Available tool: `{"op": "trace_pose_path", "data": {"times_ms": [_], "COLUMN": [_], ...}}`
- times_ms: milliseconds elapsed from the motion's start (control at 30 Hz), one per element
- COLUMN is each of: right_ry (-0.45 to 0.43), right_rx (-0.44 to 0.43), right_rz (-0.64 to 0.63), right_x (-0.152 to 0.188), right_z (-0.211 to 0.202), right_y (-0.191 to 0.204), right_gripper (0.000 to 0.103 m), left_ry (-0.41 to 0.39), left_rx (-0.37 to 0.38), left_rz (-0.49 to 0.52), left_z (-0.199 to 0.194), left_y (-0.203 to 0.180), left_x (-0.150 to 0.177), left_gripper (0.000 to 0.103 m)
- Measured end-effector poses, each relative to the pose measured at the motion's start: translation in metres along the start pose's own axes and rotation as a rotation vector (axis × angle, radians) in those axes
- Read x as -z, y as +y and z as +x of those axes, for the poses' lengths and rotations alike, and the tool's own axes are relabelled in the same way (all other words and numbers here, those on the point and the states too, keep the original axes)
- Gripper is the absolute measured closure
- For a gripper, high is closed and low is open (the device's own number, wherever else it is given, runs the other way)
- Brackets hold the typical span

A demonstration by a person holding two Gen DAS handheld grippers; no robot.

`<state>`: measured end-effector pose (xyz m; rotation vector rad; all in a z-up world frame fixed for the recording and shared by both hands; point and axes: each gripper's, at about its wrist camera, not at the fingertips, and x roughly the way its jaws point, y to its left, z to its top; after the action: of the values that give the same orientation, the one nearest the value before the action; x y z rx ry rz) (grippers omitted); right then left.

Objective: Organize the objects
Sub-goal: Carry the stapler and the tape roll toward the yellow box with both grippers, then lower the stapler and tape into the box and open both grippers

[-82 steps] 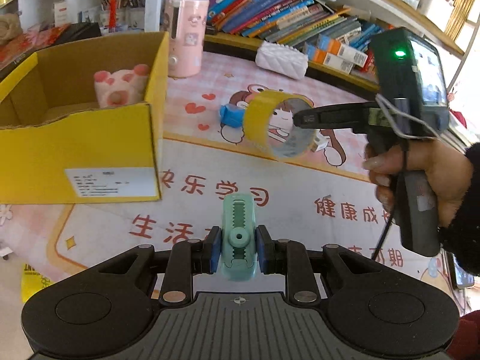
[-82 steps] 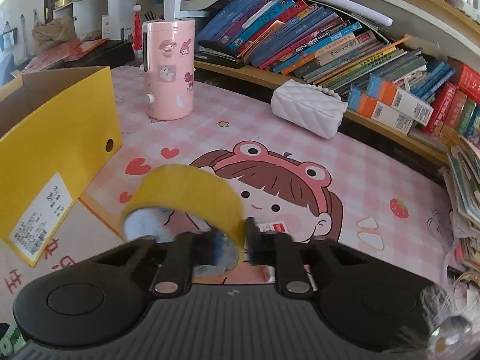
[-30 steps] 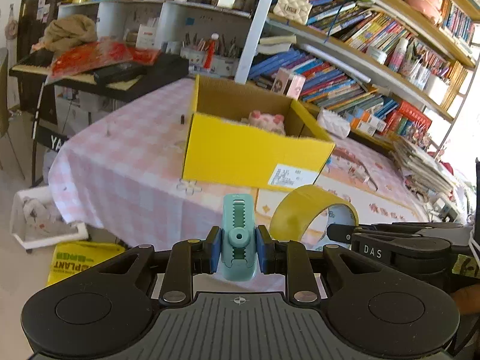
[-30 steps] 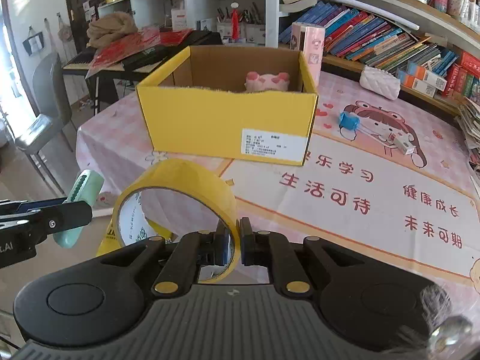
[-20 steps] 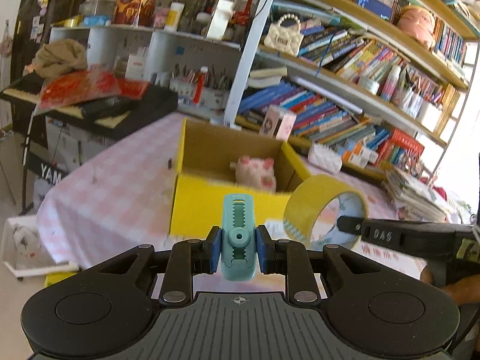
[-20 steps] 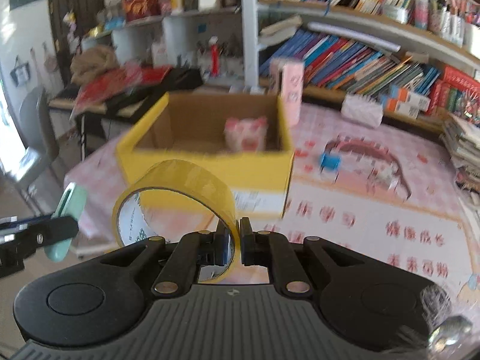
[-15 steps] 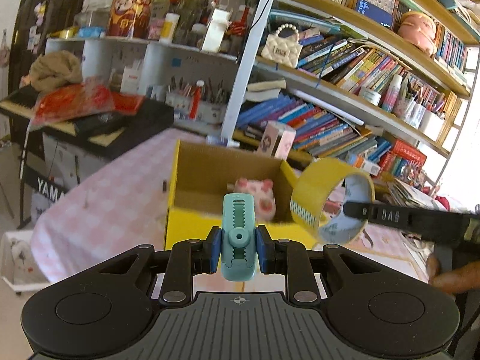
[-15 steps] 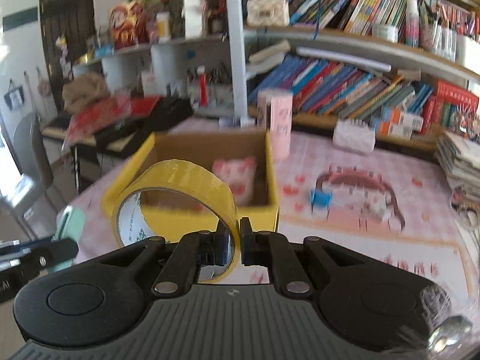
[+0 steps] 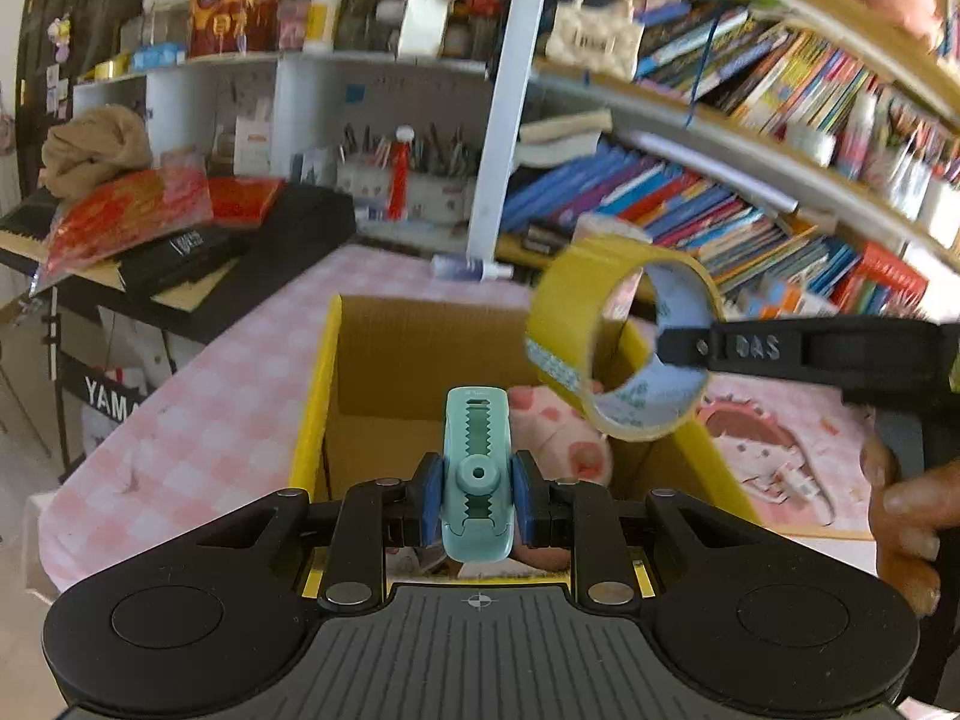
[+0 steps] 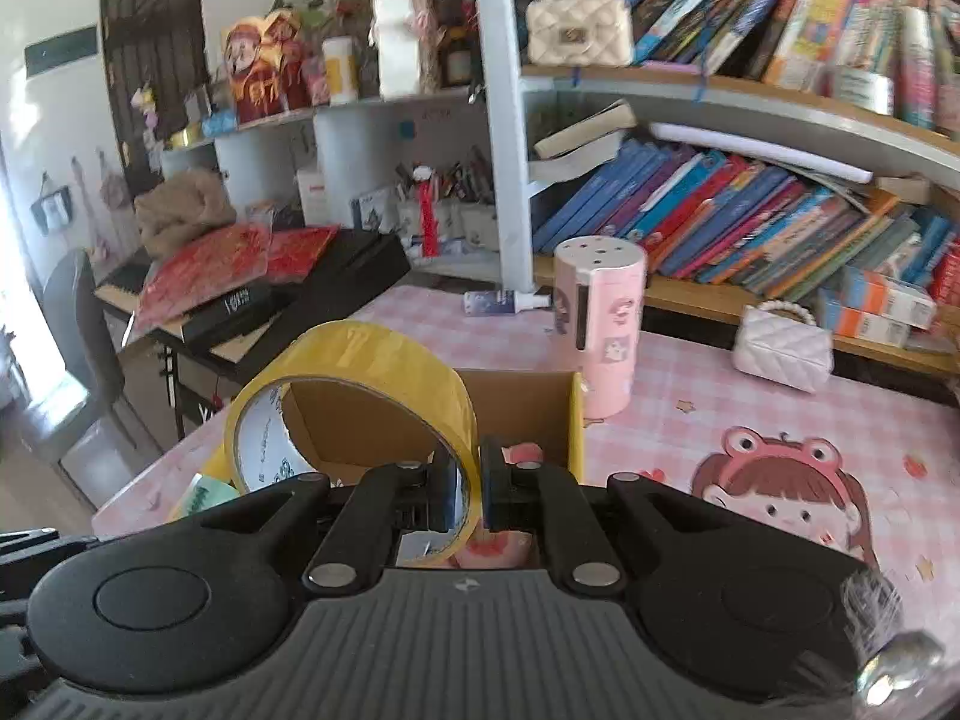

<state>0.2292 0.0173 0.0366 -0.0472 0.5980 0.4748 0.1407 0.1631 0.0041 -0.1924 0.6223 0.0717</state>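
We see bright daylight entering from the left in the right wrist view, motion blur on the bookshelves (image 9: 750,138), and strong fisheye bending at edges.

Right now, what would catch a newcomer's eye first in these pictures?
The yellow tape roll, pinched in the right tool, hangs above the open yellow cardboard box. The left tool grips a mint-green clip over that box, where a pink pig toy lies.

Pink checked table (image 10: 690,384) with yellow box (image 9: 312,420), pink canister (image 10: 600,324), white purse (image 10: 780,354).
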Motion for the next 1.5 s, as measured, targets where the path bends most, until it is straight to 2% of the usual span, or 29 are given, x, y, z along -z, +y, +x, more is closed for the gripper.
{"op": "trace_pose_path", "data": {"times_ms": [300, 567, 733, 1000, 1067, 1100, 1133, 1200, 1267, 1433, 1500], "right_ry": [0.119, 0.210, 0.298, 0.347, 0.352, 0.346, 0.333, 0.315, 0.298, 0.223, 0.174], "right_rx": [-0.049, -0.050, -0.078, -0.079, -0.086, -0.083, -0.082, -0.077, -0.084, -0.077, -0.061], "right_rz": [-0.104, -0.184, -0.276, -0.338, -0.329, -0.326, -0.323, -0.317, -0.290, -0.198, -0.160], "right_x": [-0.006, -0.004, 0.002, 0.011, 0.010, 0.010, 0.010, 0.009, 0.007, 0.005, 0.005], "right_z": [0.073, 0.112, 0.129, 0.136, 0.133, 0.130, 0.127, 0.117, 0.107, 0.068, 0.048], "right_y": [0.005, 0.015, 0.028, 0.037, 0.036, 0.036, 0.036, 0.035, 0.031, 0.021, 0.018], "right_gripper": [0.095, 0.095, 0.095, 0.093, 0.085, 0.072, 0.064, 0.059, 0.058, 0.055, 0.054], "left_ry": [0.122, 0.200, 0.207, 0.205, 0.201, 0.195, 0.189, 0.173, 0.153, 0.081, 0.046], "left_rx": [-0.021, -0.025, -0.013, -0.008, -0.010, -0.011, -0.011, -0.009, -0.006, 0.010, 0.014], "left_rz": [-0.004, -0.021, -0.027, -0.014, -0.007, -0.004, 0.000, 0.009, 0.014, 0.031, 0.042], "left_z": [0.052, 0.071, 0.073, 0.069, 0.067, 0.065, 0.063, 0.057, 0.050, 0.026, 0.013], "left_y": [-0.007, -0.009, -0.009, -0.012, -0.014, -0.015, -0.015, -0.017, -0.018, -0.021, -0.022], "left_x": [0.001, 0.009, 0.008, 0.008, 0.009, 0.009, 0.009, 0.009, 0.009, 0.008, 0.008], "left_gripper": [0.080, 0.080, 0.080, 0.079, 0.077, 0.076, 0.072, 0.065, 0.051, 0.036, 0.035]}}
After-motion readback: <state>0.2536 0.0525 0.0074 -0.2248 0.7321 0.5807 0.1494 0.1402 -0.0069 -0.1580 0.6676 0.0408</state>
